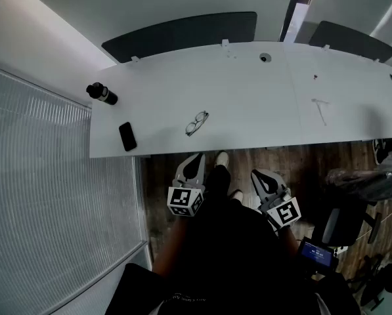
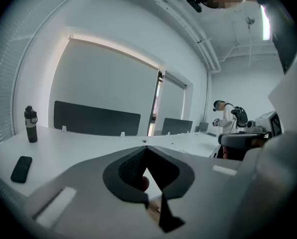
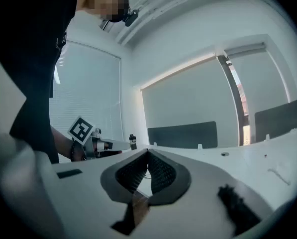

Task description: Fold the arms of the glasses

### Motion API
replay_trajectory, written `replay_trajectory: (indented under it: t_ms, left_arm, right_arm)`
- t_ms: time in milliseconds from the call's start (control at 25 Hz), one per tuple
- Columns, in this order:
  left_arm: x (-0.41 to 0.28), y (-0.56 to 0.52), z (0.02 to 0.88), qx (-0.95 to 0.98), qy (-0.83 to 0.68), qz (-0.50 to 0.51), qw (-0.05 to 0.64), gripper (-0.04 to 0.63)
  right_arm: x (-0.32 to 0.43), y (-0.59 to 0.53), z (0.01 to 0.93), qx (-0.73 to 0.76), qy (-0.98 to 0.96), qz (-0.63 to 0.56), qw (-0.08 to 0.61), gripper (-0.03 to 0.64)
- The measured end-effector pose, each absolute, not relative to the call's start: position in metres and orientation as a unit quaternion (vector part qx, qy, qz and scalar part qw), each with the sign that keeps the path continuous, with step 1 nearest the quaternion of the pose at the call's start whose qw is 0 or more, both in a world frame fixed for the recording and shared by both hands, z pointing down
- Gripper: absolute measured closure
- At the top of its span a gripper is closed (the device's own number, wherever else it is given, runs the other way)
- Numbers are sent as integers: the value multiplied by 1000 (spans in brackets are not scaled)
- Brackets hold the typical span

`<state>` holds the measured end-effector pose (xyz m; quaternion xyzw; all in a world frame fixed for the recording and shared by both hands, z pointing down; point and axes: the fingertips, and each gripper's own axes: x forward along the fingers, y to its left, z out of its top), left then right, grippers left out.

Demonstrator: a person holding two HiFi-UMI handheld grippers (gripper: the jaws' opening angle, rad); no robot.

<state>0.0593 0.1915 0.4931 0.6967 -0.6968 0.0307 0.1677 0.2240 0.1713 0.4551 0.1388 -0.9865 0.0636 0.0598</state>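
The glasses [image 1: 197, 123] lie on the white table [image 1: 261, 104] close to its near edge, their arms spread. Both grippers hang in front of that edge, over the wooden floor and apart from the glasses. My left gripper [image 1: 199, 156] is just below the glasses, and in the left gripper view its jaws [image 2: 145, 147] meet at the tips with nothing between them. My right gripper [image 1: 256, 174] is further right, and its jaws [image 3: 148, 151] are likewise closed and empty. The glasses do not show clearly in either gripper view.
A black phone [image 1: 127, 136] and a dark bottle [image 1: 102, 94] lie on the table's left part. Dark divider panels [image 1: 182, 35] stand along the far edge. A chair [image 1: 343, 222] is at the right. A person [image 2: 228, 118] stands far off.
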Motion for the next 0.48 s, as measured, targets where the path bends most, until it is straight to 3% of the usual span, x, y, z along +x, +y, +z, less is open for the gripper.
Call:
replay_trajectory:
  t_ms: [480]
  left_arm:
    - [-28,153,547,676,-701,114,196,588]
  right_arm:
    - [155,108,467,135,-984,52,102,611]
